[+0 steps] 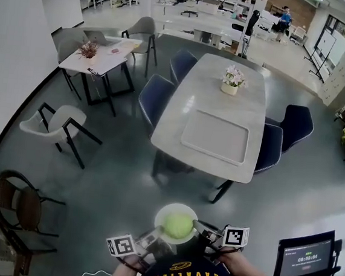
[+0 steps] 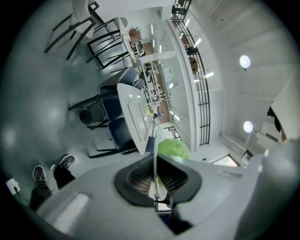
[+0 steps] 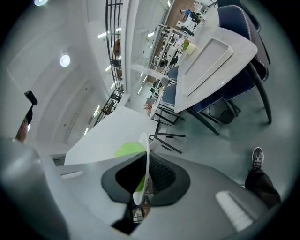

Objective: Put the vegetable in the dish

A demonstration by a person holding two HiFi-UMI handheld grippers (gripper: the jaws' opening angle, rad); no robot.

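Room: an open office with a grey floor (image 1: 114,177). A long pale tabletop (image 1: 224,109) stands ahead, with dark chairs (image 1: 155,96) around it.
Tabletop load: a shallow rectangular tray (image 1: 215,136) at the near end and a flower pot (image 1: 231,80) at the far end.
Dish: a white round dish (image 1: 162,215), held in the air close to the person's body, above the floor and well apart from the tabletop.
Vegetable: a round, light green vegetable (image 1: 178,226). It already lies in the dish, near its middle. No long axis can be made out.
Left hand-held gripper: the left hand-held gripper (image 1: 150,240) is clamped on the left rim of the dish. Its own view shows the thin white rim edge-on between the jaws.
Right hand-held gripper: the right hand-held gripper (image 1: 203,228) is clamped on the opposite rim in the same way.
Key relation: the vegetable lies between the two grippers, just beyond each pair of jaws, and neither is clearly nearer.
Task state (judgement): placement appears complete. Any coming move is probably a two-handed carry, with the dish kept level so the round vegetable does not roll.
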